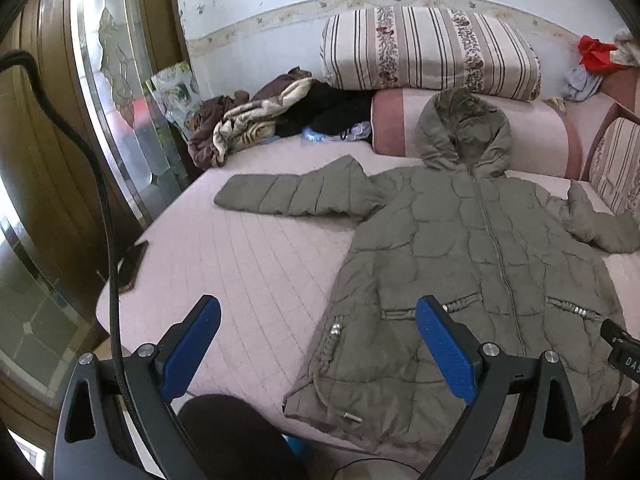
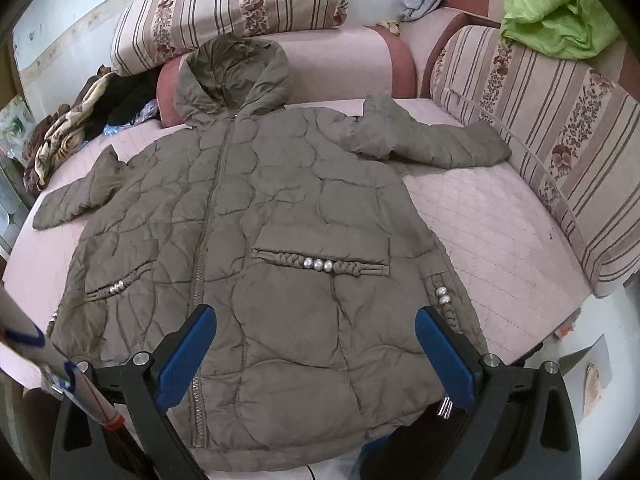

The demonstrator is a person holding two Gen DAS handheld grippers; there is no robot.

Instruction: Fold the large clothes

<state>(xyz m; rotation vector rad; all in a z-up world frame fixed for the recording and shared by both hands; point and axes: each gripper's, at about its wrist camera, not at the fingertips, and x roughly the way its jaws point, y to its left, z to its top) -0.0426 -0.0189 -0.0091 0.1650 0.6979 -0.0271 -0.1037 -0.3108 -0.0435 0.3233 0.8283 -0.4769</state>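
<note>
**Coat flat on bed, both tools spread**

Left tool: fingers wide apart, holding nothing, above the bed beside the coat's hem. Right tool: spread, empty, over the lower front. Olive quilted coat lies face up, zipped, sleeves out sideways, hood resting against the pink bolster. Striped quilt behind.

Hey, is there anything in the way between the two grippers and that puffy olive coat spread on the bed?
Nothing visible. The coat lies flat and uncovered, and both the left gripper and right gripper hang open just above its hem.
</note>
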